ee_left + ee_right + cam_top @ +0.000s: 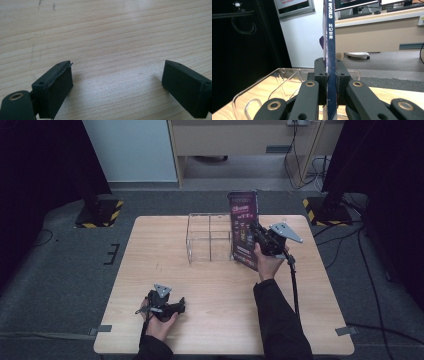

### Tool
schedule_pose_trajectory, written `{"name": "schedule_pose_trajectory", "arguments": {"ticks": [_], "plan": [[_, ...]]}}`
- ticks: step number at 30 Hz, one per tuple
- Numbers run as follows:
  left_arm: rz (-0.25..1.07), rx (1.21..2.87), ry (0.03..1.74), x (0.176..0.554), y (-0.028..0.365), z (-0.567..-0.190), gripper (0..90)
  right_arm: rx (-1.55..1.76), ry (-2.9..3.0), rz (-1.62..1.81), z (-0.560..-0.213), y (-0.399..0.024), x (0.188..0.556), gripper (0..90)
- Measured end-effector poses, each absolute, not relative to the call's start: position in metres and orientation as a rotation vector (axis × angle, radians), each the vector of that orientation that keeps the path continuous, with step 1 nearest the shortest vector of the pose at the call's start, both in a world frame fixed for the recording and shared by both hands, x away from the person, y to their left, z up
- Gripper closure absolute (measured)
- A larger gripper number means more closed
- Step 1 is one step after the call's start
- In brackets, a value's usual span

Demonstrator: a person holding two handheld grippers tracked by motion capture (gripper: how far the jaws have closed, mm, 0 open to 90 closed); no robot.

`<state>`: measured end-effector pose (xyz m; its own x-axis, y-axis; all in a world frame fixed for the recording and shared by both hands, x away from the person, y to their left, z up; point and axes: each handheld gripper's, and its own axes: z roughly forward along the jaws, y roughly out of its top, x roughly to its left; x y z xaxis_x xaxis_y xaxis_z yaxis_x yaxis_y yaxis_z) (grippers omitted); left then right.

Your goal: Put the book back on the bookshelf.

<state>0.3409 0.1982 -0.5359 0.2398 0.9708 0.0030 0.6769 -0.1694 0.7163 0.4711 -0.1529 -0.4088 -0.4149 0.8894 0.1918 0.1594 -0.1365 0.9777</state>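
Fingers (322,82) of the right gripper (260,237) clamp the magazine (245,227) upright beside the clear rack (210,237); keep it vertical and ease it into a slot, left gripper (172,307) gaping idle on the desk (225,290)

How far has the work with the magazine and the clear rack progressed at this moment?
Done: the right gripper has picked up the magazine and holds it upright by its spine. In hand: the magazine stands at the right end of the clear rack, apparently not yet seated in a compartment. Left: probably lowering it into the rack and releasing it. The left gripper rests open on the table, holding nothing.
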Motion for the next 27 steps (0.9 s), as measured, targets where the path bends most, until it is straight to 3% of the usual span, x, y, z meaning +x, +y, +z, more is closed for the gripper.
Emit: {"name": "schedule_pose_trajectory", "arguments": {"ticks": [27], "plan": [[0.639, 1.921, 1.507, 0.341, 0.198, -0.536, 8.4, 1.264, 1.772, 1.488, -0.407, -0.185, 0.435, 81.8]]}}
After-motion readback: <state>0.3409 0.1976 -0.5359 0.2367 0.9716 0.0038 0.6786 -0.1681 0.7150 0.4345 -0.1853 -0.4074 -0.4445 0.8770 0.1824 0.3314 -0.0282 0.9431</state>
